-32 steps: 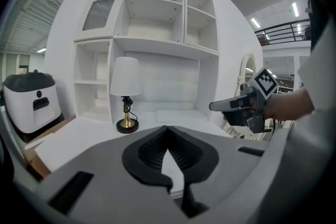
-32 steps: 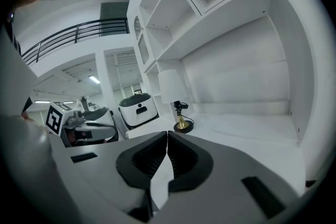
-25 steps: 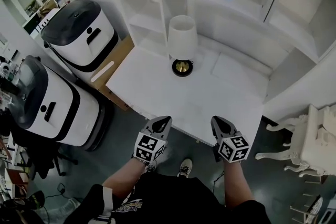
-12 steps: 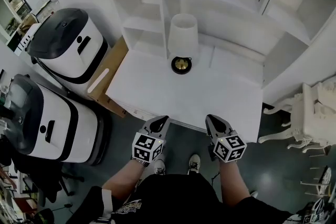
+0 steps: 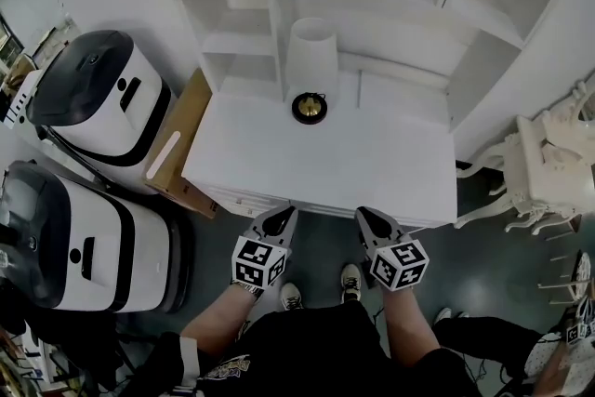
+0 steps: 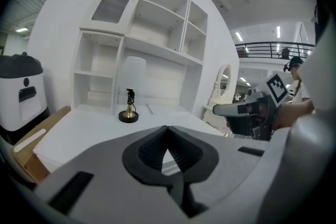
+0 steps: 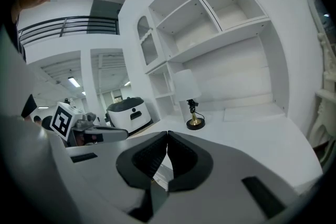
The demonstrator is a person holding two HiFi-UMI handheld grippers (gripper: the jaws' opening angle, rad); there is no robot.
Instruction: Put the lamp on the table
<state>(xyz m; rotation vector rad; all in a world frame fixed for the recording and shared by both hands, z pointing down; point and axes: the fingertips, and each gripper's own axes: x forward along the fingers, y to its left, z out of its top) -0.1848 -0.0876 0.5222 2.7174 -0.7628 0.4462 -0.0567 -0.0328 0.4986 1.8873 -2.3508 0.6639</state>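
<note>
White is covering nearly everything here: the desk [image 5: 325, 167], the shelf unit [image 5: 372, 9] behind it, and the shade of the lamp [image 5: 310, 74]. The lamp is standing upright at the back of the desk, in the upper middle of the head view. Its round brass foot [image 5: 310, 108] is resting on the desk surface just in front of the shelf unit.

The left hand-held gripper [image 5: 284, 216] and the right hand-held gripper [image 5: 369, 216] are hovering side by side in the lower middle of the frame, at the near edge of the desk and well apart from the lamp. In each gripper view the two dark pads are pressing together, with nothing between them. Both grippers are pointing toward the lamp, which is showing small beyond their tips.

Judging from this, the lamp is already sitting where the task is asking for it, so the step in hand is looking more like a check than a carry. To do it well, the person is better off holding both grippers low and clear of the desk edge, so that nothing is knocking the desk.

If the lamp is needing a correction, the thin dark stem [image 7: 192, 108] above the foot is the safer place to pinch. The shade is wide and is probably yielding under pressure. The lamp is likely top-heavy, so any push should be going slowly and close to the foot.
</note>
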